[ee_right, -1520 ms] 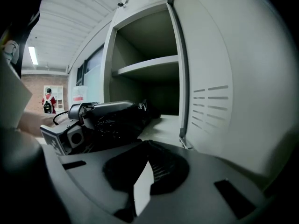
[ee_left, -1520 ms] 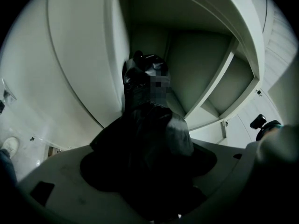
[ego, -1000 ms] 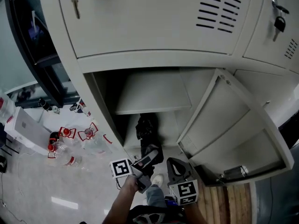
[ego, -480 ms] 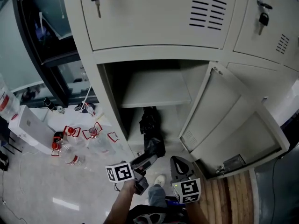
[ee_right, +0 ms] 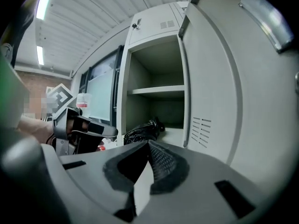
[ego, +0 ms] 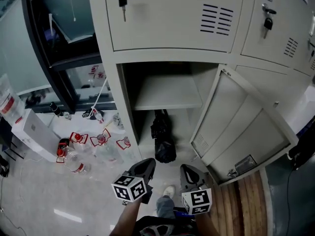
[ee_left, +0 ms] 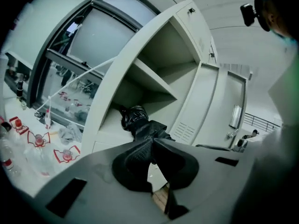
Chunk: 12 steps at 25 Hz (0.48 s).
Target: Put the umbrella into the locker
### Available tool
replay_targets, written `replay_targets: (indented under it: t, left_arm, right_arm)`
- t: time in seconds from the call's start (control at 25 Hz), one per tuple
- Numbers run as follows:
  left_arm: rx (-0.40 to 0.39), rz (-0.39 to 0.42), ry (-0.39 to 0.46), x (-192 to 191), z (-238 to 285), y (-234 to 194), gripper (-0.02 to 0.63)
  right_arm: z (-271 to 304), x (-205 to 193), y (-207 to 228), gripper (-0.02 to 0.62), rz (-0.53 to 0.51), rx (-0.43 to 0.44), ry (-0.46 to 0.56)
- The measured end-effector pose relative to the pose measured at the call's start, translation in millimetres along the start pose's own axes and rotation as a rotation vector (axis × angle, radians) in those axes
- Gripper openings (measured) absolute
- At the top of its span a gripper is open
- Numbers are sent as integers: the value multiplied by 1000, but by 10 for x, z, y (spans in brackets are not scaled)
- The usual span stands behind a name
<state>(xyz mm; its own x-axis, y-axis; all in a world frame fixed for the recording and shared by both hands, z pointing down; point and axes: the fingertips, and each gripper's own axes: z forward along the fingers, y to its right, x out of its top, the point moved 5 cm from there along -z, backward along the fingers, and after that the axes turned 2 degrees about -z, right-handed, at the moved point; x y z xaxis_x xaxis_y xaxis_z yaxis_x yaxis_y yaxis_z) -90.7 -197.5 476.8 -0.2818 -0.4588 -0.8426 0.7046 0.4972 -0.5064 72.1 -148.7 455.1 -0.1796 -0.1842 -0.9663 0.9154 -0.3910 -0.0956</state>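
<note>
The black folded umbrella (ego: 162,140) lies on the floor of the open lower locker compartment (ego: 147,82), its end sticking out toward me. It also shows in the left gripper view as umbrella (ee_left: 139,124) and in the right gripper view as umbrella (ee_right: 142,131). My left gripper (ego: 146,165) hovers just in front of the locker, a little short of the umbrella, shut and holding nothing. The right gripper (ego: 186,170) hangs beside it to the right, also shut and empty. From the right gripper view, the left gripper (ee_right: 100,130) is seen at the left.
The locker door (ego: 241,132) swings open to the right, close to my right gripper. A shelf (ego: 167,93) divides the compartment above the umbrella. Plastic bottles (ego: 74,154) and a white box (ego: 30,132) lie on the floor at the left. Keys (ego: 122,0) hang from the upper doors.
My left gripper was against the umbrella's near end and has drawn back from it, leaving the umbrella lying in the locker. The head view has shifted, so the locker shows more squarely.
</note>
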Motion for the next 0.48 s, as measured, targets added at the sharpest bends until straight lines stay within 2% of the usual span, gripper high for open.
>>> replay_targets:
  t: [0.2, 0.48]
  left_arm:
    - [75, 0, 72, 79, -176, -98, 18]
    - [91, -9, 85, 62, -255, -108, 18]
  right_arm:
    - [-68, -5, -31, 0, 5, -7, 7]
    - [-122, -19, -10, 0, -7, -21, 5]
